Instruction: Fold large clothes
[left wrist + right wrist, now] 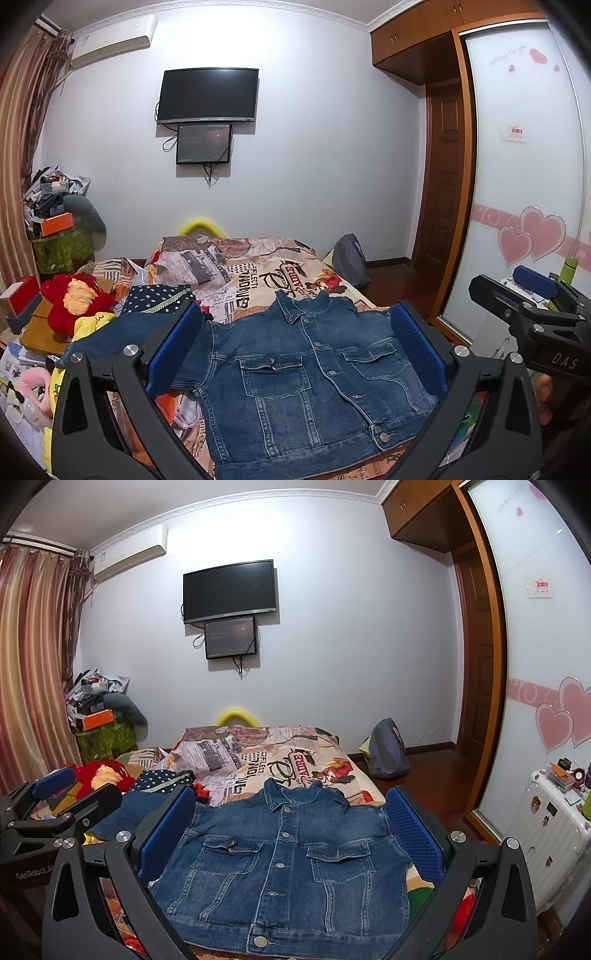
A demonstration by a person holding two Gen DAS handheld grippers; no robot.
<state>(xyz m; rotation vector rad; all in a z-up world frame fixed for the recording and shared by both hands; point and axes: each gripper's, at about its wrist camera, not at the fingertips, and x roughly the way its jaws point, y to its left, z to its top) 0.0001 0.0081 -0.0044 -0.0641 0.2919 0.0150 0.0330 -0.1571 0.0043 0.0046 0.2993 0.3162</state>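
A: Where's the denim jacket point(280, 864)?

B: Flat on the bed point(332, 764), collar at twelve o'clock. Left gripper point(295, 354) and right gripper point(291, 830) both spread wide, empty.

A: Handling?

B: Probably heavy, stiff; pinch the shoulder seams, ten and two o'clock.

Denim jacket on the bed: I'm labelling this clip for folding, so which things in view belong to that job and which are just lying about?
Belongs to the job:
- denim jacket, spread flat, buttoned
- left gripper, open
- right gripper, open
- bed it lies on

Just lying about:
- red plush toy
- polka-dot cloth
- backpack
- white suitcase
- wall television
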